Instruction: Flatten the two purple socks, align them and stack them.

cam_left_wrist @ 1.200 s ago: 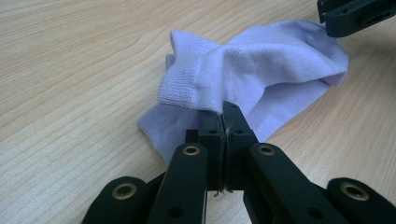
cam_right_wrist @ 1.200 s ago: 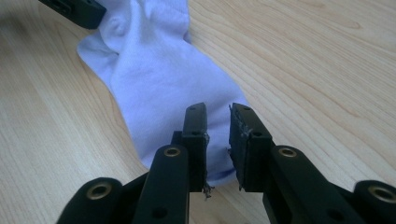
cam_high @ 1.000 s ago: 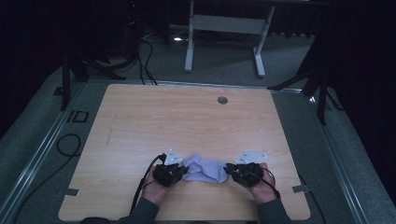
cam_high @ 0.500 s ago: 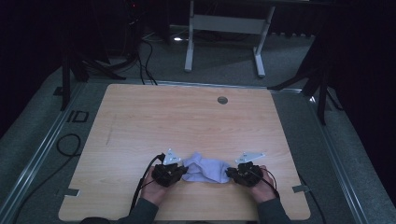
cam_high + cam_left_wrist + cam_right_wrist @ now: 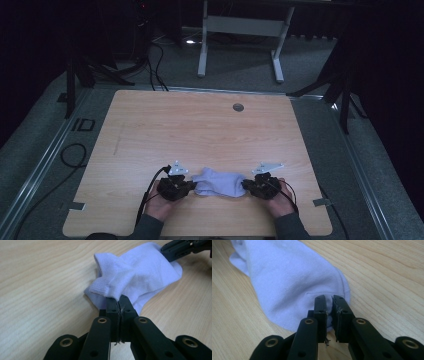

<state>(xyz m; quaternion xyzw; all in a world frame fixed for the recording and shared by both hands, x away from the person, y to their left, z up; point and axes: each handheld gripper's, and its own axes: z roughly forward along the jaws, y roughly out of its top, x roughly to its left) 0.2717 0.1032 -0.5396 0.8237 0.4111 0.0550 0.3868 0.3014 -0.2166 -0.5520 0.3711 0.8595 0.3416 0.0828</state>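
I have the left tongs (image 5: pixel 119 300) pinching the cuff end of the pale lilac knitted sock (image 5: pixel 140 272). My right tongs (image 5: pixel 329 301) pinch its toe end, the sock lying on the light wooden table (image 5: pixel 200 130).

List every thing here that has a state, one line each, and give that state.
sock: pale lilac, lying bunched on the table, cuff end crumpled, gripped at both ends.
left gripper: jaws shut on the sock's cuff end.
right gripper: jaws shut on the sock's toe end, with a thin gap between them.
table: light wood, with a round grommet near its far edge.
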